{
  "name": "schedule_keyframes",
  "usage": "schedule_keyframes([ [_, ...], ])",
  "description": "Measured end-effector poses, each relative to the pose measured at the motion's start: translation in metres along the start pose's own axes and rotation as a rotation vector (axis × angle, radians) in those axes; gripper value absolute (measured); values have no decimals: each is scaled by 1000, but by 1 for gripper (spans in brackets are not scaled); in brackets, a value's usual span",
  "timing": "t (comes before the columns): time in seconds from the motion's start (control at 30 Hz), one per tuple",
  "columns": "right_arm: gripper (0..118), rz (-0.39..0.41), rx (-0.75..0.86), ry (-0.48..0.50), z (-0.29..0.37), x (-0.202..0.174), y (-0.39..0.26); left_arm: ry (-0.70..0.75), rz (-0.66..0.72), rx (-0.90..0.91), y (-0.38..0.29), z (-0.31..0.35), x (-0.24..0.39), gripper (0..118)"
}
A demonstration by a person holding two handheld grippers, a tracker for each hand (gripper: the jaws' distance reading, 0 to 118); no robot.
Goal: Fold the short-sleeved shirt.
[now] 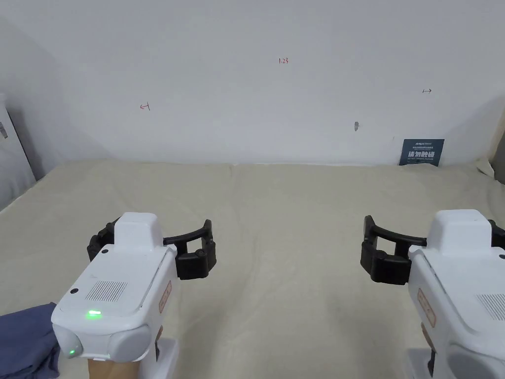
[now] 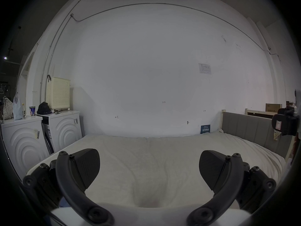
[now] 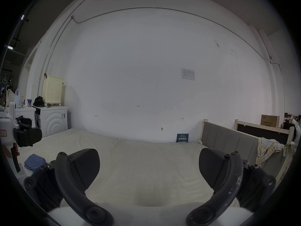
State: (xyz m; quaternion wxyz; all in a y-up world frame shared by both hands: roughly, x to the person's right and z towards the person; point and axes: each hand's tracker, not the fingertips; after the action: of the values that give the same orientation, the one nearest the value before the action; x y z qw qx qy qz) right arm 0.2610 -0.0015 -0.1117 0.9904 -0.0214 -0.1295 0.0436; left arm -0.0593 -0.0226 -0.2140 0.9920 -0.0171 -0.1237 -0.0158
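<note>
- Left tongs point(image 2: 149, 169) and right tongs point(image 3: 149, 169): jaws apart, empty, held above the bed point(image 1: 276, 237)
- Blue shirt point(image 3: 35, 161): bunched at the bed's near left edge, just beside the left tongs; apparently not yet spread
- Advice: grasp one layer at the shoulders; drag flat to mid-bed

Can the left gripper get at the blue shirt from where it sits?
Probably yes. The left gripper is open and empty above the bed, and the blue shirt lies bunched at the bed's near left edge, just beside it, with nothing between them.
</note>
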Motion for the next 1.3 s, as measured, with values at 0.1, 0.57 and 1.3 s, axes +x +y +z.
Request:
schedule_keyframes([
  [0.1,118,-2,-15,-7,-1,-1,1,0,6,-1,-1,1,0,118],
  [0.57,118,-239,-456,-177,-18,-8,17,-3,20,-1,1,4,-4,118],
  [1.3,118,-216,-459,-145,-27,-3,19,-3,26,5,1,4,-6,118],
])
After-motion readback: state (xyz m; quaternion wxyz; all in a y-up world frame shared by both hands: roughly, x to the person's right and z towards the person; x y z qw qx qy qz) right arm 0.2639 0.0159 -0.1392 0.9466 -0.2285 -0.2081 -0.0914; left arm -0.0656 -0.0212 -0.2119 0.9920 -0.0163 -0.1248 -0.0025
